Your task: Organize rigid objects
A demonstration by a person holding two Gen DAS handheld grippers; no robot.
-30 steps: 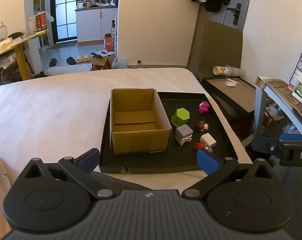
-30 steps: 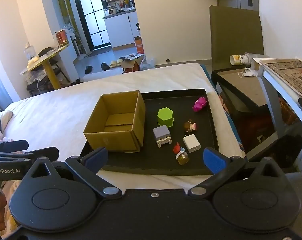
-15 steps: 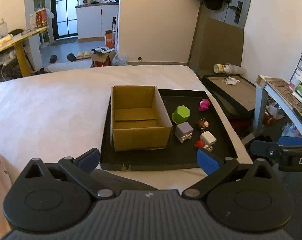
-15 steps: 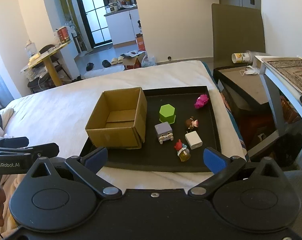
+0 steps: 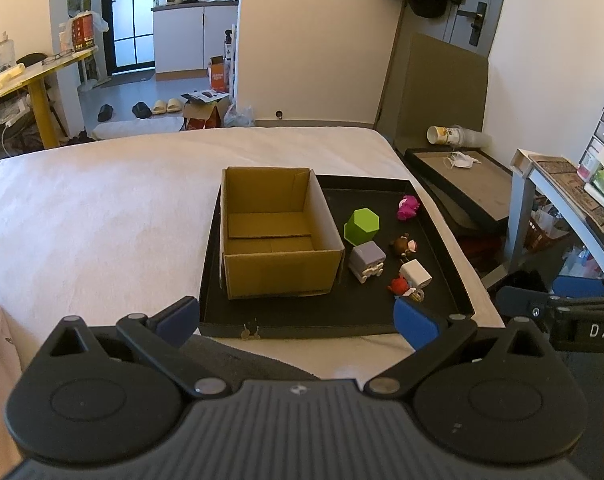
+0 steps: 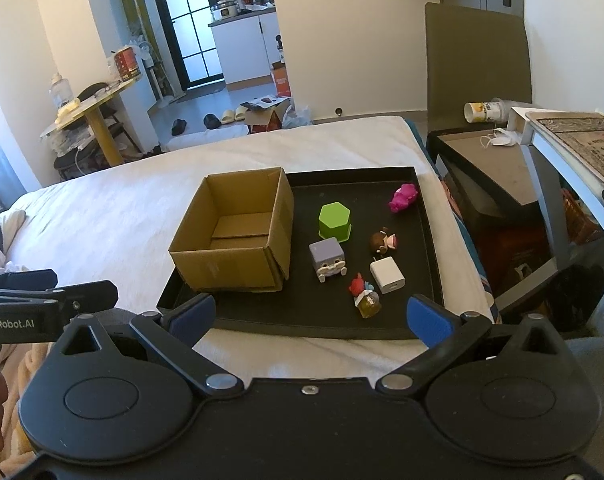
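A black tray (image 5: 333, 316) (image 6: 429, 240) lies on a white bed. In its left half stands an open, empty cardboard box (image 5: 276, 236) (image 6: 238, 236). To the right of the box lie a green hexagonal block (image 5: 361, 226) (image 6: 334, 221), a grey cube figure (image 5: 367, 260) (image 6: 327, 259), a pink toy (image 5: 407, 207) (image 6: 402, 197), a brown-haired figurine (image 5: 403, 245) (image 6: 383, 240), a white charger cube (image 5: 415, 274) (image 6: 387, 276) and a red figurine on a yellow base (image 5: 401, 286) (image 6: 363, 296). My left gripper (image 5: 296, 318) and right gripper (image 6: 309, 320) are both open and empty, just short of the tray's near edge.
The white bed (image 5: 102, 216) spreads to the left. A second dark tray (image 5: 461, 184) with a cup lies right of the bed. A white desk (image 6: 573, 136) stands at far right. A yellow table (image 6: 94, 112) and kitchen are behind.
Both grippers have moved a little forward and up toward the tray, so it looks larger. Both stay open. Nothing on the tray has moved.
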